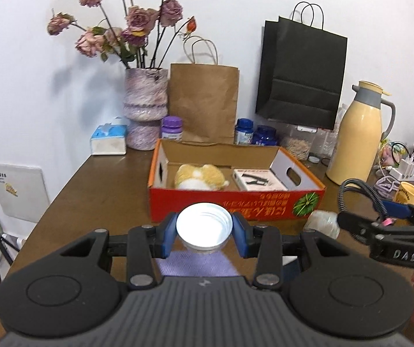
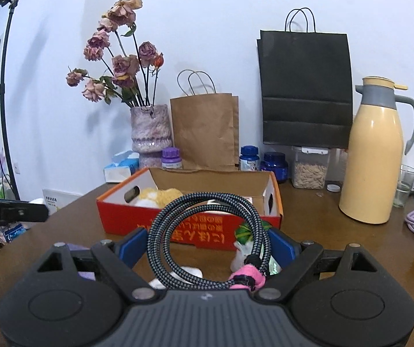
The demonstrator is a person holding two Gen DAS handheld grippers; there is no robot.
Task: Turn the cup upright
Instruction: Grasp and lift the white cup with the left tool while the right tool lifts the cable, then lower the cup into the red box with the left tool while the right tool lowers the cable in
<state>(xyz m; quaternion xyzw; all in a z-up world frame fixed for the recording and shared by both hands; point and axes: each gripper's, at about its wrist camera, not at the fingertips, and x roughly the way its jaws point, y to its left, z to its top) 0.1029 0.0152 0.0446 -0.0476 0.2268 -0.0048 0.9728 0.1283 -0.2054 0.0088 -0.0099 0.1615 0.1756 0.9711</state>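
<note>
A white plastic cup (image 1: pixel 204 227) sits between the blue pads (image 1: pixel 168 235) of my left gripper (image 1: pixel 204 231), which is shut on its sides. Its open mouth faces up and slightly toward the camera, and its base is over a purple cloth (image 1: pixel 198 266) on the brown table (image 1: pixel 105 196). In the right wrist view, my right gripper (image 2: pixel 207 245) stands open with its blue pads (image 2: pixel 282 244) wide apart; a braided cable loop (image 2: pixel 160 231) hides much of the gap. The right gripper (image 1: pixel 380 228) also shows at the right of the left wrist view, apart from the cup.
A red cardboard box (image 1: pixel 235 202) with a plush toy (image 1: pixel 199 176) stands just behind the cup. A whitish wrapped object (image 1: pixel 322 222) lies right of it. Vase (image 1: pixel 146 110), paper bags (image 1: pixel 204 101), jars, a yellow thermos (image 1: pixel 357 138), a yellow mug (image 1: pixel 409 193) and cables line the back and right.
</note>
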